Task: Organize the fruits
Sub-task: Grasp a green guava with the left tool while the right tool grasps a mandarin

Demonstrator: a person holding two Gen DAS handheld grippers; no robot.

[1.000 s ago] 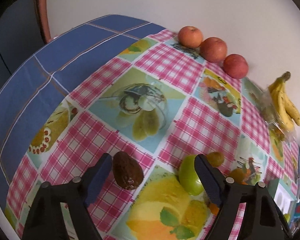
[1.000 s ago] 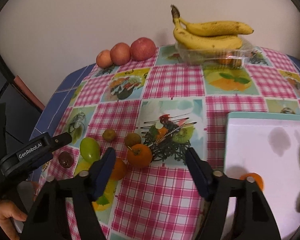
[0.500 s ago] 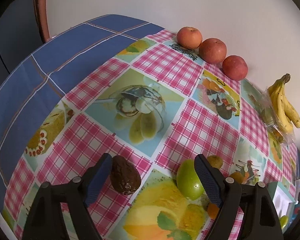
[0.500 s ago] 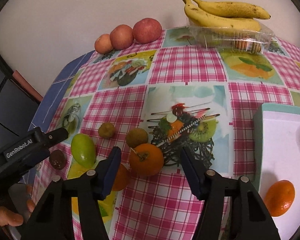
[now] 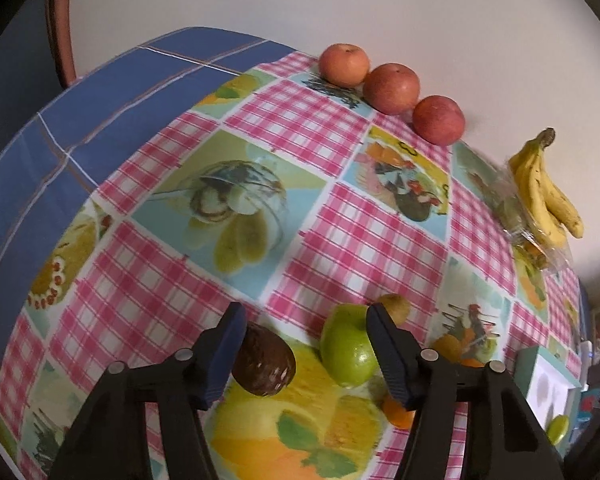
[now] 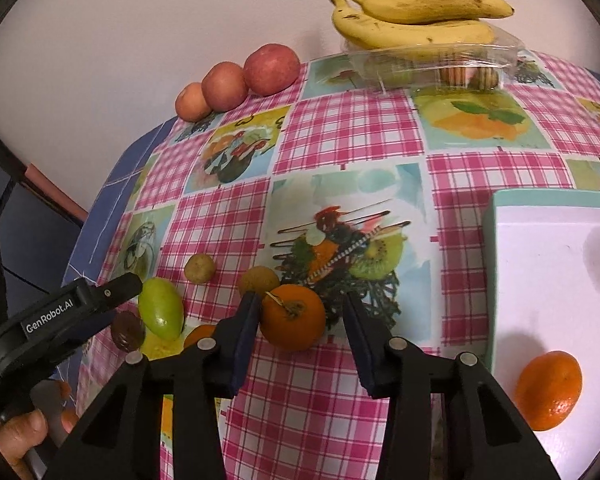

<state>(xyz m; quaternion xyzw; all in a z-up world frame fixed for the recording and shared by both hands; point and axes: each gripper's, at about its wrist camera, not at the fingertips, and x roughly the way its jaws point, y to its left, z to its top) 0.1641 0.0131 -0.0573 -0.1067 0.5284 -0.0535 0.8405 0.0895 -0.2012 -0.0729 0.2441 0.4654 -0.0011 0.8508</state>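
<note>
Both grippers have just been closing. Left gripper (image 5: pixel 304 344) brackets an avocado (image 5: pixel 264 360) and green fruit (image 5: pixel 350 346), pinching neither; right gripper (image 6: pixel 300 330) straddles an orange (image 6: pixel 293 317), unpressed. Only the right view shows the tray's (image 6: pixel 540 216) second orange (image 6: pixel 550 390).

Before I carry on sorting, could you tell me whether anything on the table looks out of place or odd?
The bananas lie on top of a clear plastic box instead of on the tablecloth. Nothing looks spilled or damaged.
</note>
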